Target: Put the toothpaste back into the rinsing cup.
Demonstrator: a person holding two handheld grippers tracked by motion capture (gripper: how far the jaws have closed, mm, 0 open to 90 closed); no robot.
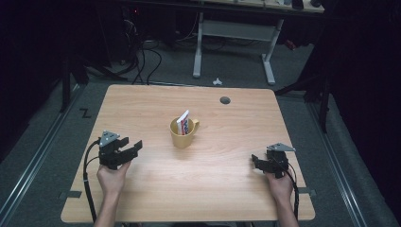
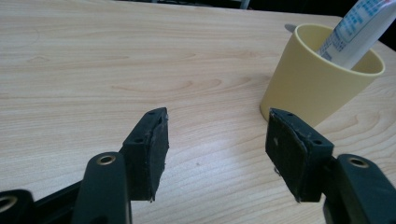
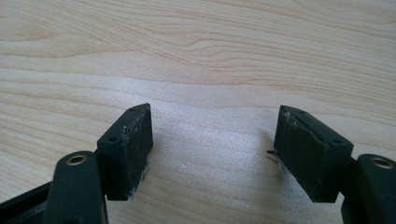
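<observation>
Two grippers sit low over a light wooden table (image 1: 156, 194), one per hand, well apart from each other. Left gripper (image 1: 134, 148): jaws spread wide, nothing between them, pointing toward the table's middle. Right gripper (image 1: 256, 161): held near the right edge of the table, jaws likewise spread wide and empty, as its own view (image 3: 212, 142) confirms with bare wood grain between the pads

Yellow mug (image 1: 182, 134) stands upright near the centre of the table, between the two grippers and farther from the person than both. It is near the left gripper, ahead and to that gripper's right, not touching; it is well apart from the right gripper. Mug handle points to the right in the high view

Mug contents: one white tube (image 1: 183, 123) with red and blue print, leaning against the rim, top end sticking out above it

Left gripper view (image 2: 217, 151): mug (image 2: 308, 84) appears just beyond the right-hand jaw, tube (image 2: 357, 28) tilted to the upper right, small print on it too blurred to read. Handle is hidden on the far side in this view

High view alone: dark round grommet hole (image 1: 225, 100) near the table's far edge, grey floor, legs of a second desk (image 1: 234, 33) behind, trailing cables
</observation>
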